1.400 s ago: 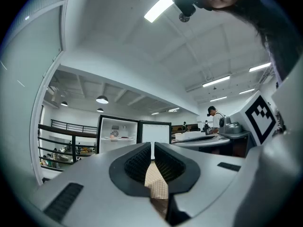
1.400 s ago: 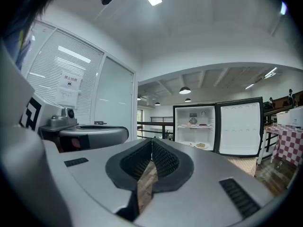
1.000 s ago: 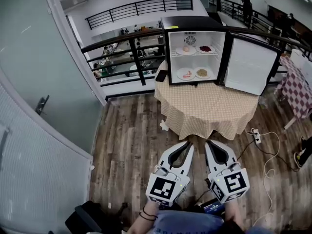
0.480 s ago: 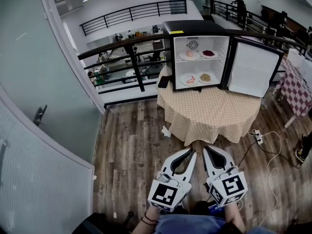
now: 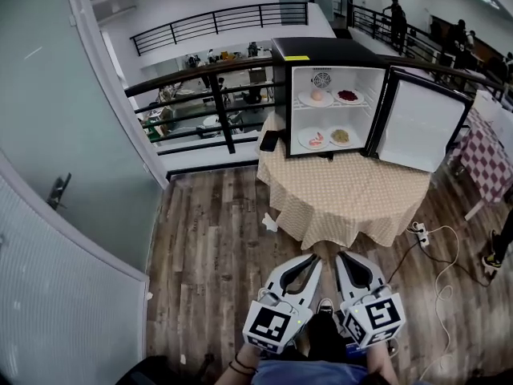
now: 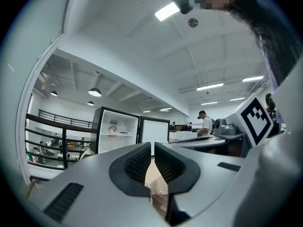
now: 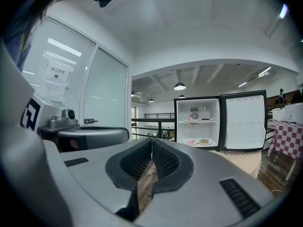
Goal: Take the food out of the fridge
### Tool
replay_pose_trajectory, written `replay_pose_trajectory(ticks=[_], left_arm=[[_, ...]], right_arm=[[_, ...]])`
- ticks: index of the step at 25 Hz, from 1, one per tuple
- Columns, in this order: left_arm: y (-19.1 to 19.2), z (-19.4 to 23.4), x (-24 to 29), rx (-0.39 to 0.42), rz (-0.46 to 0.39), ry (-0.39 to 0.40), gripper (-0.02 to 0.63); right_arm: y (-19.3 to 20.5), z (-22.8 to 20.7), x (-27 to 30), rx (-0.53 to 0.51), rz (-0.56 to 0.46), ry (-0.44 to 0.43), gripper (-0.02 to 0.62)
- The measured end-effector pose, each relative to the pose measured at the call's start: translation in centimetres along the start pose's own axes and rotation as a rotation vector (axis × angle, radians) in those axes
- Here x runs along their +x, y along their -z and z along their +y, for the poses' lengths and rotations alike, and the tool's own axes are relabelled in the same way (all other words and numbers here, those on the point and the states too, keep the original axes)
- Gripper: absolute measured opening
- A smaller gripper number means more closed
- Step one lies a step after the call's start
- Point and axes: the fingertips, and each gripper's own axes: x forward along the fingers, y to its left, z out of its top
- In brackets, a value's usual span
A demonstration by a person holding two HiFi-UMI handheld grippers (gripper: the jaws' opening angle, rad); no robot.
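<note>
Here left claw (image 5: 314,258) and right claw (image 5: 341,257), closed, face the fridge (image 5: 321,51)

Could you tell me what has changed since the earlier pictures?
The person has stepped nearer the table; a shoe now shows between the left gripper and right gripper. Nothing gripped or released: both stay shut, empty; the fridge stays open.

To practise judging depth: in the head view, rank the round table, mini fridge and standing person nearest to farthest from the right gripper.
1. Round table, directly ahead of the right gripper.
2. Mini fridge, on the table's far side.
3. Standing person, far back at upper right.
</note>
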Motion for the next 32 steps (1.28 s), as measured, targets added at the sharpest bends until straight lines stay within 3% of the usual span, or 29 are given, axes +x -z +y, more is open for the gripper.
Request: replay_pose_trajectory(ticks=[8,24,32], left_arm=[[-0.3,2.7,4.8,0.022,0.002,-0.011,0.019],[-1.1,5.6,23.0,-0.01,-0.021,-0.052,0.02],[-0.5,6.1,28.5,0.004,0.004,-0.072,0.02]], right_arm=[[-0.9,-3.6,4.4,0.004,-0.012,-0.034,0.018],[-2.4,-19.7,11.8,-0.007,0.019,-0.08,0.018],[-2.6,-24.9,14.1,0.0,0.013,-0.104,0.018]])
